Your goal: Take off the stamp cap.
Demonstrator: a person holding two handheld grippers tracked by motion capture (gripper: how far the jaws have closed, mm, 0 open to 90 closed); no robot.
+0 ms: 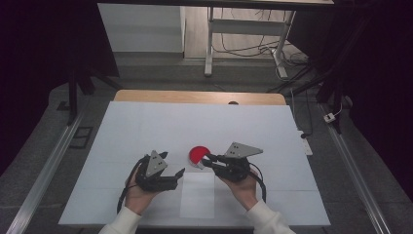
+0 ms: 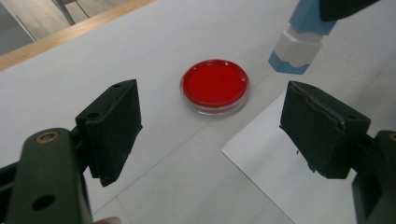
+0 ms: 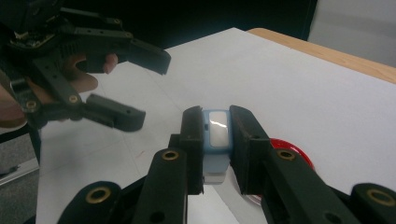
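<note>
A round red pad in a clear dish (image 1: 198, 155) (image 2: 215, 85) lies on the white table cover near the middle front. My right gripper (image 1: 208, 160) (image 3: 216, 128) is shut on a small blue-and-white stamp (image 3: 217, 132) (image 2: 297, 49), held tilted just right of the dish and close above its edge. My left gripper (image 1: 176, 176) (image 2: 210, 126) stands open with nothing between its jaws, to the left of the dish and aimed toward it. The same open gripper appears in the right gripper view, at the upper left (image 3: 140, 88).
A white sheet of paper (image 1: 197, 194) (image 2: 299, 182) lies on the table cover in front of the dish, between my two hands. The table's wooden far edge (image 1: 199, 96) and a desk frame with cables (image 1: 243, 44) lie beyond.
</note>
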